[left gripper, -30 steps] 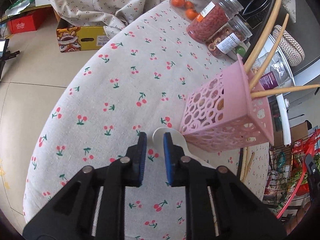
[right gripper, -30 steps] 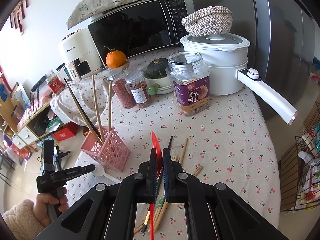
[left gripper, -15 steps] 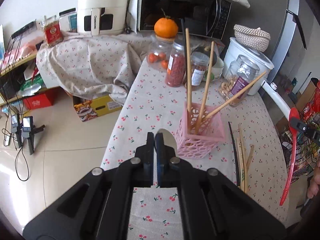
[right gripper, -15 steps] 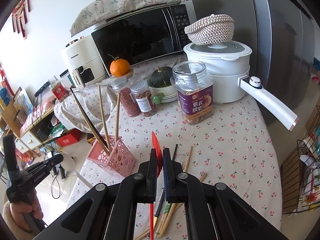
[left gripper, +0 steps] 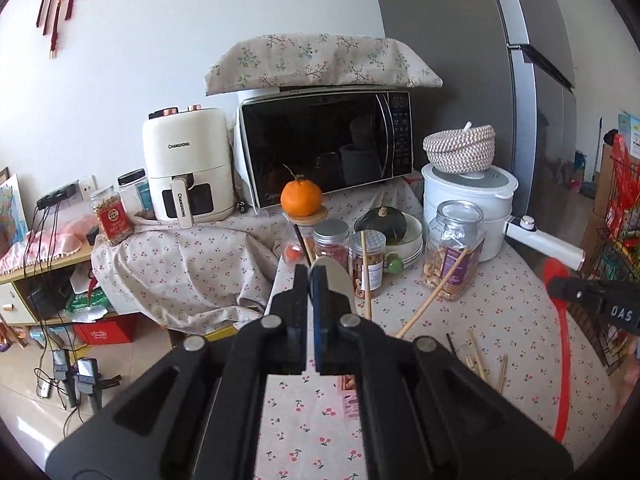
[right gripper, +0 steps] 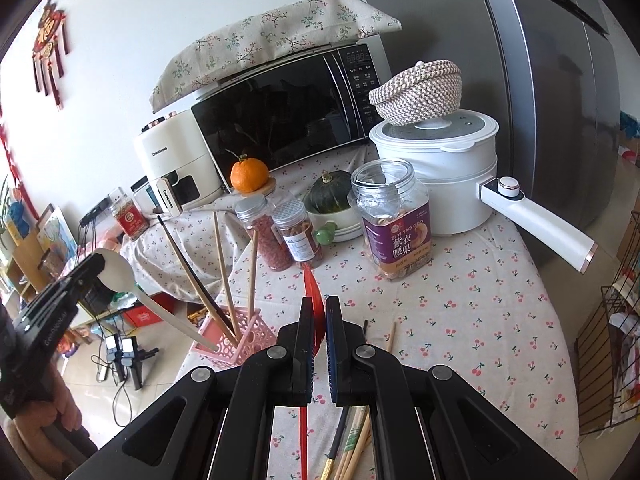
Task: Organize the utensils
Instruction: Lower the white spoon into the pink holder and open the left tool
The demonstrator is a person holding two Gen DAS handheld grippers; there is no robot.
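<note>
the left gripper (left gripper: 310, 276), clamped on the white spoon (right gripper: 120, 276), holds it bowl-up with its handle slanting down to, seemingly into, the pink basket (right gripper: 236, 340), while the right gripper (right gripper: 318, 308) pinches a red utensil (right gripper: 310, 284) farther off.

Glossy white plastic spoon (right gripper: 120, 276), matt perforated pink plastic holder (right gripper: 244, 338)

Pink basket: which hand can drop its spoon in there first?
Probably left. In the right wrist view its white spoon already slants down with the handle tip at the pink basket rim. The right gripper holds the red spoon off to the side.
</note>
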